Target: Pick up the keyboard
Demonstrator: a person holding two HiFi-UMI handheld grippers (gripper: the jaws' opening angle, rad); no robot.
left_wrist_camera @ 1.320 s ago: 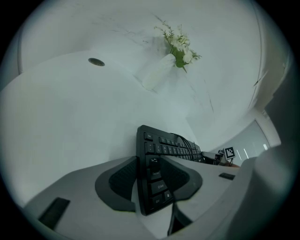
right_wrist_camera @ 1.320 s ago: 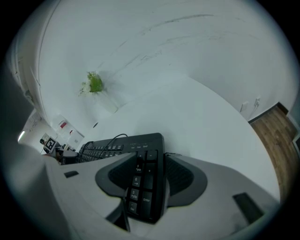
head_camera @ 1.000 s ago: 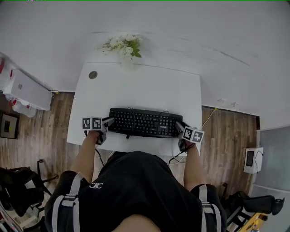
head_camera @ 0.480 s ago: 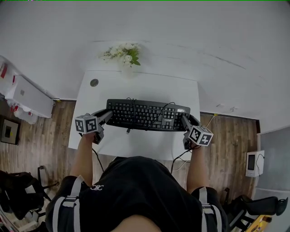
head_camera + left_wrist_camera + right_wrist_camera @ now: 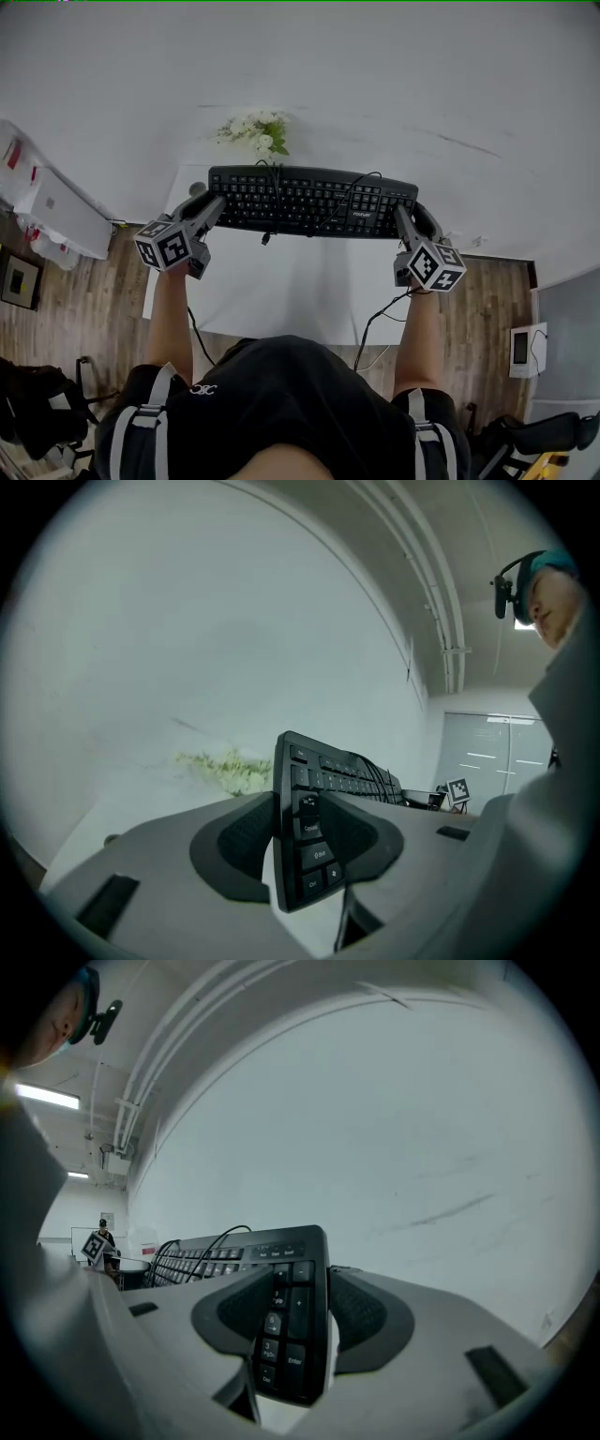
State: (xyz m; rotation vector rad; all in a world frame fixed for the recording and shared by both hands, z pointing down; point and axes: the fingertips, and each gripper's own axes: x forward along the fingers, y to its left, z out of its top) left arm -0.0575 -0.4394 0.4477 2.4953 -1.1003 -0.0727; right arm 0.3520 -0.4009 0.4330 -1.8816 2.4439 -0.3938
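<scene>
There's the keyboard [image 5: 312,200] up off the counter [image 5: 281,291], long axis running nine to three o'clock, the left gripper [image 5: 211,204] with jaws clamped across its nine o'clock end, the right gripper [image 5: 403,214] likewise on the three o'clock end, evenly shared.

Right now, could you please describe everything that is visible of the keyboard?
The keyboard is black, full-size with a number pad, and looks like plastic. It is held level in the air, keys up, above the far part of the white table. The left gripper clamps its left end and the right gripper its right end, pads pressing top and underside. Its thin black cable lies looped over the keys, and a piece hangs below the front edge.
</scene>
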